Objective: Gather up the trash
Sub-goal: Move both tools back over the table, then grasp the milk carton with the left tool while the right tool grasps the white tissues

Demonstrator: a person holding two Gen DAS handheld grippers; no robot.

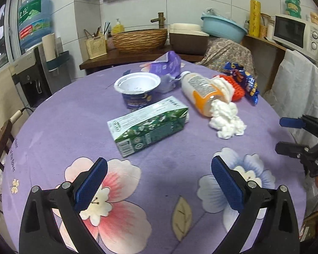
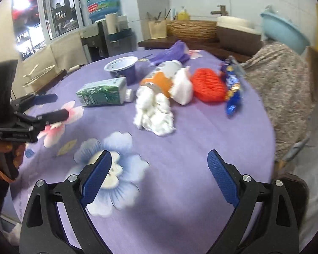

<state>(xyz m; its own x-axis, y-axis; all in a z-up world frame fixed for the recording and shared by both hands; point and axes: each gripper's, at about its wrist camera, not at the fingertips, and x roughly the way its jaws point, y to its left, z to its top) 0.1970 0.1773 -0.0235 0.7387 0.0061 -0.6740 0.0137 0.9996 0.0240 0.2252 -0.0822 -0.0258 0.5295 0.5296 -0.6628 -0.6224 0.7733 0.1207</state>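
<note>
Trash lies on a round table with a purple flowered cloth (image 1: 74,110). A green milk carton (image 1: 148,124) lies on its side in the middle. Behind it stand a white-rimmed dark yogurt cup (image 1: 137,90) and a purple pouch (image 1: 167,65). A white and orange bottle (image 1: 201,91) lies next to crumpled white tissue (image 1: 226,120), a red knitted piece (image 1: 236,91) and a blue snack wrapper (image 1: 248,82). My left gripper (image 1: 159,180) is open and empty, just short of the carton. My right gripper (image 2: 159,173) is open and empty, short of the tissue (image 2: 154,114).
A counter behind the table holds a woven basket (image 1: 140,39), a brown bin (image 1: 189,40) and a blue basin (image 1: 222,26). A microwave (image 1: 294,31) stands at the right. A water dispenser (image 1: 31,72) stands at the left. A covered chair (image 2: 282,97) sits by the table's right edge.
</note>
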